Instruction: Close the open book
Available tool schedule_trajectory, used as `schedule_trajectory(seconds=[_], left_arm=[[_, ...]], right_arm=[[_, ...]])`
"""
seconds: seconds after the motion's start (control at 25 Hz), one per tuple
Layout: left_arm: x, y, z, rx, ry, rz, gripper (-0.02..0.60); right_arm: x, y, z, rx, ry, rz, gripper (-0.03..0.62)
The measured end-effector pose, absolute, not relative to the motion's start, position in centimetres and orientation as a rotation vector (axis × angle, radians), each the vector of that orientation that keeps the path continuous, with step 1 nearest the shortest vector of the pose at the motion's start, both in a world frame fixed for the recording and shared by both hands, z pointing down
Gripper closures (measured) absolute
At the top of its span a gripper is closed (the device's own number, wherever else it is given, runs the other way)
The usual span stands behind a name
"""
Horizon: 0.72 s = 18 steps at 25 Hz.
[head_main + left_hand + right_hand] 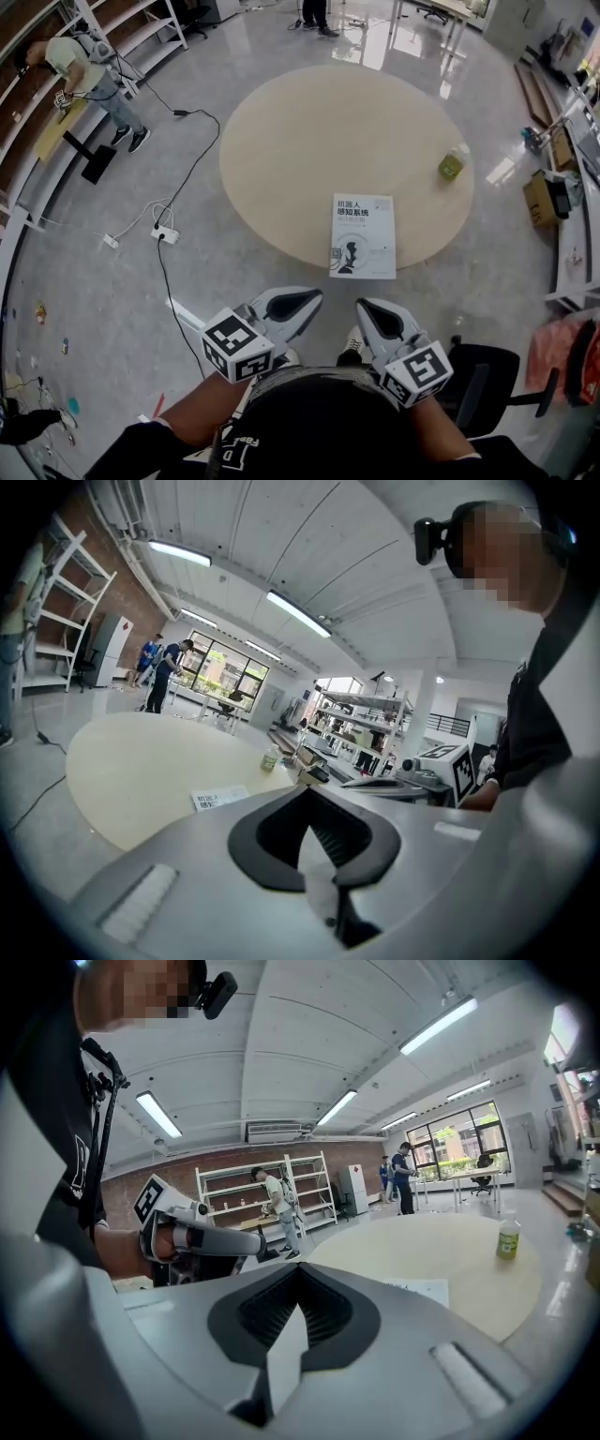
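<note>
A big open-plan lab or workshop. A polished grey floor (94,300) carries a round table (309,131) at 12 o'clock, with metal shelving (141,33) at 10 o'clock. A power strip (165,233) with trailing cables lies at 9 o'clock and cardboard boxes (541,199) at 3 o'clock. Beyond are a brick wall (225,1162), ceiling strip lights (441,1024) and tall windows (459,1143).

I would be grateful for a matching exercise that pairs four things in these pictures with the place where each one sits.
Things:
1. book
2. green bottle
3. power strip
4. black chair

Places:
A. on the floor, left of the table
B. standing on the table near its right edge
C. on the floor, at the head view's lower right
D. lying flat on the table at its near edge

Pairs: 1-D; 2-B; 3-A; 4-C
</note>
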<state>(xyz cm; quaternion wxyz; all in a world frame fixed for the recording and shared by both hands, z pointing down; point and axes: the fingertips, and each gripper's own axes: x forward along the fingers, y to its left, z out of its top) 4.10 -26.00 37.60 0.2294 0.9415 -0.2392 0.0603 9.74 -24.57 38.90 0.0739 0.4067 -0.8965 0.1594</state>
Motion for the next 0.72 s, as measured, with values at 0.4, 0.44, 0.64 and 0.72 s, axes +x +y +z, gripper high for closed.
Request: schedule_trajectory(seconds=[0.4, 0.44, 0.64, 0.72], left_arm=[[2.0, -20.3, 37.2, 2.578, -0.514, 0.108, 0.577], [2.0, -20.0, 36.9, 2.586, -0.512, 0.106, 0.577], [2.7, -20.2, 35.5, 2.625, -0.578, 0.085, 0.577], [3.5, -20.1, 35.0, 2.627, -0.614, 0.064, 0.577]], right_arm=[[6.3, -18.5, 38.2, 1.346, -2.620, 0.470, 0.588], [6.4, -18.2, 37.9, 1.349, -2.619, 0.467, 0.588], [7.6, -17.7, 36.5, 1.315, -2.644, 0.433, 0.588], [8.6, -17.4, 35.9, 1.286, -2.653, 0.402, 0.588]])
